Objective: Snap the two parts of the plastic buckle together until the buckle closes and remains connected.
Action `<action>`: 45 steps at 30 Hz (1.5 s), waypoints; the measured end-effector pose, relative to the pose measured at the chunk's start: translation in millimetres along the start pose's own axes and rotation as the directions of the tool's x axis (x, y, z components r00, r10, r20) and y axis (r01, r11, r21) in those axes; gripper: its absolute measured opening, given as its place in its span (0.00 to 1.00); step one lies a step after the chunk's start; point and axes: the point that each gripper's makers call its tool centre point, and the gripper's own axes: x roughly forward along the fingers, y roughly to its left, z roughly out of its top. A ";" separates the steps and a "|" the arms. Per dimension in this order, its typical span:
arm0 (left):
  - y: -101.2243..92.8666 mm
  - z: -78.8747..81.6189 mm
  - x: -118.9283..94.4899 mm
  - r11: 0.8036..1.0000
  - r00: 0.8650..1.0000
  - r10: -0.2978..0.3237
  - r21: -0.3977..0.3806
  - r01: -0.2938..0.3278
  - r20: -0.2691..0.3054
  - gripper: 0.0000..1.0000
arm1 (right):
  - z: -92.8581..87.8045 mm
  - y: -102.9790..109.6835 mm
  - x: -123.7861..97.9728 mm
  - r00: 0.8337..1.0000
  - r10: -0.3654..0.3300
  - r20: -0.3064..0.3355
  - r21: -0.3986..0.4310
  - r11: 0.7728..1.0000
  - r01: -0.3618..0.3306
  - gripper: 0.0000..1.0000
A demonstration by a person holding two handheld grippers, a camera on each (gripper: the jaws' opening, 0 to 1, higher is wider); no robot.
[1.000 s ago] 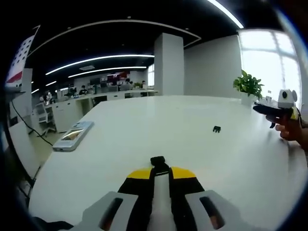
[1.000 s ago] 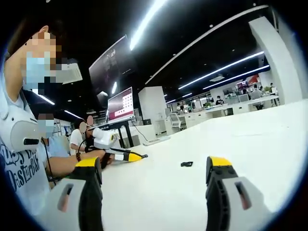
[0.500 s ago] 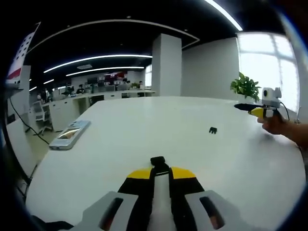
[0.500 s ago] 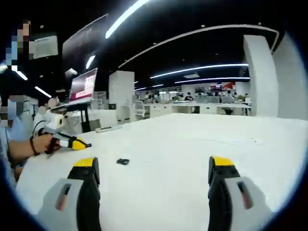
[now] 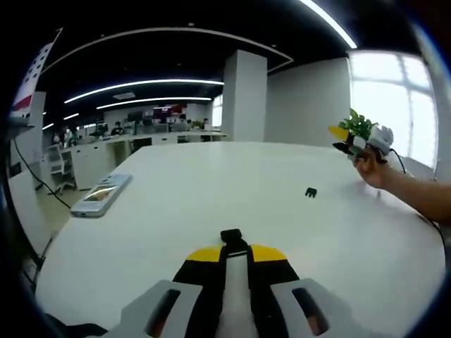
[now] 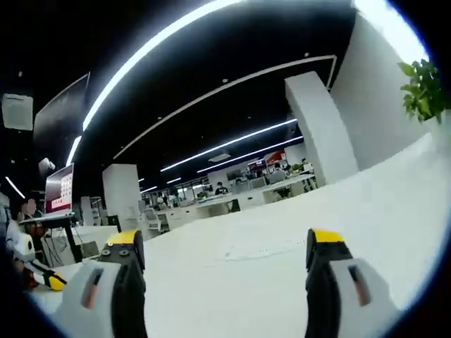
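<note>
In the left gripper view we see the left gripper point(image 5: 237, 248) with its yellow-tipped black jaws pressed together on a small black plastic buckle part point(image 5: 232, 236), which sticks out just past the tips. It hovers low over the near edge of the large white tabletop point(image 5: 211, 190). The other small black buckle piece point(image 5: 310, 192) lies alone toward the right side of the tabletop, well apart. A silver phone point(image 5: 102, 197) lies near the left edge. At the far right edge, a hand point(image 5: 371, 167) lifts the right gripper point(image 5: 345, 137). In the right gripper view, the right gripper's jaws stand wide apart, holding nothing, above the tabletop.
</note>
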 end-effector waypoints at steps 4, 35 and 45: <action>-1.2 0.3 0.2 1.000 1.000 -0.001 0.005 0.001 0.000 0.11 | -3.9 10.5 9.3 0.998 0.070 0.001 0.018 0.997 -0.070 0.93; -15.0 -3.5 1.1 0.997 0.998 -0.059 0.046 0.059 0.002 0.11 | -87.0 137.1 -12.8 0.621 0.676 -0.396 -0.024 0.668 -0.744 0.71; -23.2 -6.1 2.3 0.992 0.994 -0.111 0.056 0.111 -0.002 0.11 | -108.9 172.2 -28.0 0.437 0.763 -0.477 0.011 0.502 -0.865 0.63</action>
